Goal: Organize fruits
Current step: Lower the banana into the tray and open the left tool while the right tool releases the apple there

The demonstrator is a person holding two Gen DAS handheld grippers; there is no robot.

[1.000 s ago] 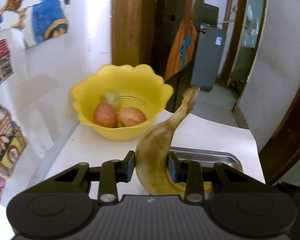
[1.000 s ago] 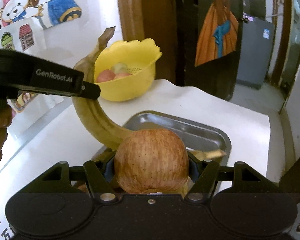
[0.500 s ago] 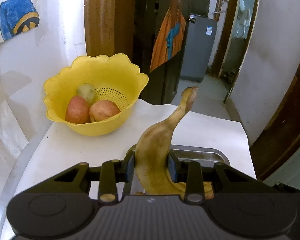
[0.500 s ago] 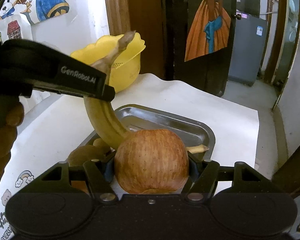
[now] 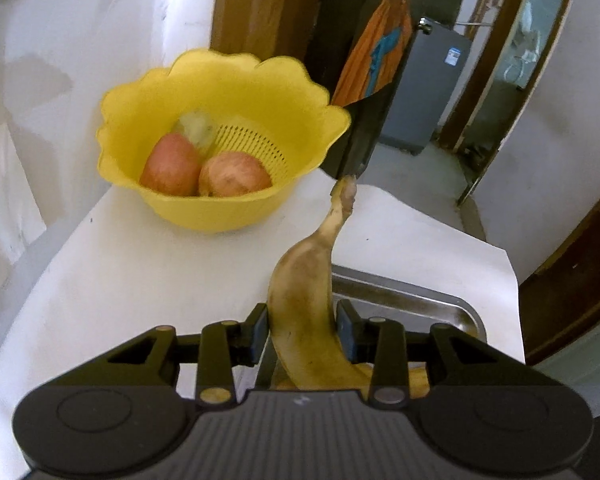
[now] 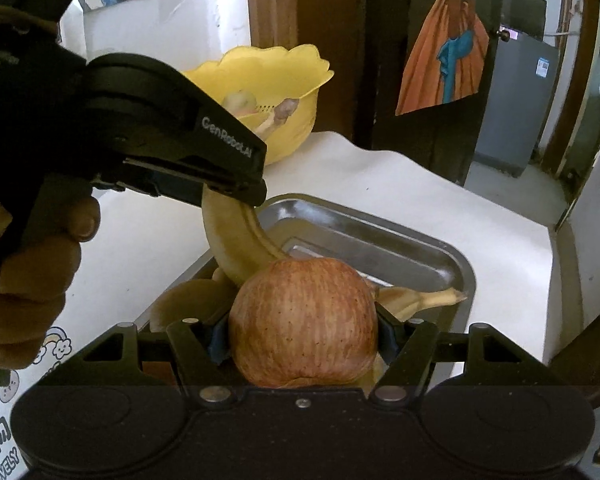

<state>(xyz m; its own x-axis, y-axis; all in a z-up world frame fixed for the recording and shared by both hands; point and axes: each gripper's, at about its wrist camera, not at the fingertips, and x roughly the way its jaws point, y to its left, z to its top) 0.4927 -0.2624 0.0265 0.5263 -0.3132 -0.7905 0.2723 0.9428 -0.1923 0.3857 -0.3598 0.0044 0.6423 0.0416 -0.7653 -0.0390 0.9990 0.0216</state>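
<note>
Left of the steel tray (image 5: 452, 306), the yellow bowl (image 5: 236, 212) on the white surface (image 5: 140, 276) holds two apples. My left claw (image 5: 302, 330), tilted steeply down at the tray's near left edge, has just eased its jaws a little, yet the pads look to be touching the banana (image 5: 304, 312) mid-body; it's soft and bruises easily. My right claw (image 6: 302, 338), angled down over the tray, clamps the apple (image 6: 302, 320) at its widest: firm, heavy, smooth-skinned.
</note>
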